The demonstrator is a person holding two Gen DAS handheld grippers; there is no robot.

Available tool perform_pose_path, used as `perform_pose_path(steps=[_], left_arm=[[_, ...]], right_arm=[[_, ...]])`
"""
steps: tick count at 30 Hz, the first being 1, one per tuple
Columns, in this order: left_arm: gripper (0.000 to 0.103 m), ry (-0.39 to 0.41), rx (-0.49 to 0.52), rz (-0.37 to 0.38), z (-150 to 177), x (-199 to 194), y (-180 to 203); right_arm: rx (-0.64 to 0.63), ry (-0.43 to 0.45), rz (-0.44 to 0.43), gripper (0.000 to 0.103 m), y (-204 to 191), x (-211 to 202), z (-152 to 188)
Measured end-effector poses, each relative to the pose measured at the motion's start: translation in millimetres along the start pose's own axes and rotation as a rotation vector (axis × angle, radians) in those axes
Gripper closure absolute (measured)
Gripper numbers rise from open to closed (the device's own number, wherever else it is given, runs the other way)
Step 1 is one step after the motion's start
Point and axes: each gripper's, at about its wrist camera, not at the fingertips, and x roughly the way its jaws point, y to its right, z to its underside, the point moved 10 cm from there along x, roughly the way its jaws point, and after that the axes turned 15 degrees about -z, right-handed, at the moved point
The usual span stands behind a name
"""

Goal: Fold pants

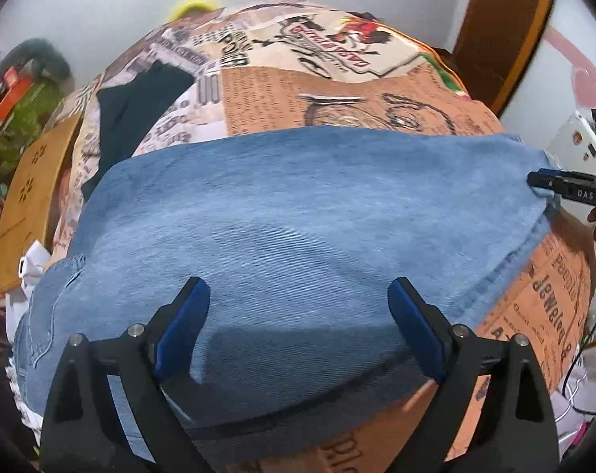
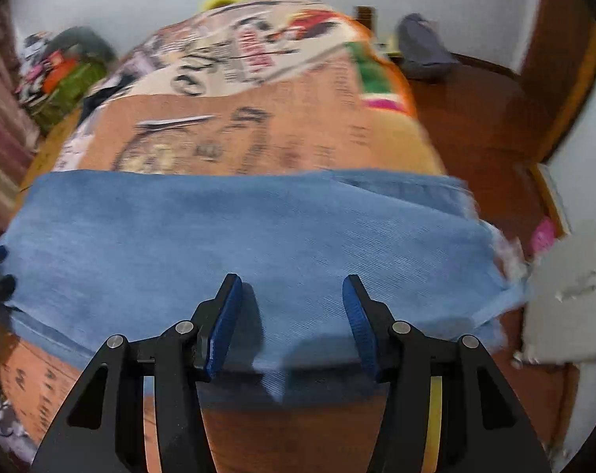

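Blue denim pants (image 1: 298,216) lie folded across a bed covered by a printed orange and cream sheet (image 1: 337,106). My left gripper (image 1: 298,295) hovers over the near part of the denim, open wide with nothing between its pads. In the same view my right gripper (image 1: 534,181) reaches the denim's frayed right end. In the right wrist view the pants (image 2: 238,228) span the picture. My right gripper (image 2: 294,287) stands open over their near edge. A small point of denim lies between its jaws and neither pad touches it.
A dark garment (image 1: 140,110) lies on the sheet beyond the pants at the left. White clothes (image 1: 30,268) and a wooden board (image 1: 34,197) sit at the bed's left side. Red-brown floor (image 2: 475,126) with a grey bag (image 2: 424,51) lies to the right.
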Motion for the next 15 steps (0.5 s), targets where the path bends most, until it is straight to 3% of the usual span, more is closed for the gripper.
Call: perform_pose_path(steps=[6,10,15], left_arm=[[0.007,0.030,0.010,-0.002,0.6,-9.0,10.8],[0.007,0.041,-0.074,0.016,-2.1,-19.3,-9.4],[0.007,0.075,-0.237,-0.015,-2.0,-35.8,-76.7]], right_arm=[[0.115,0.042,0.030,0.054,30.9,-33.1,10.3],[0.052,0.093,-0.004,0.054,-4.6,-45.5,-4.3],[-0.112,0.125,-0.080,0.052,-81.7,-44.6,-24.1]])
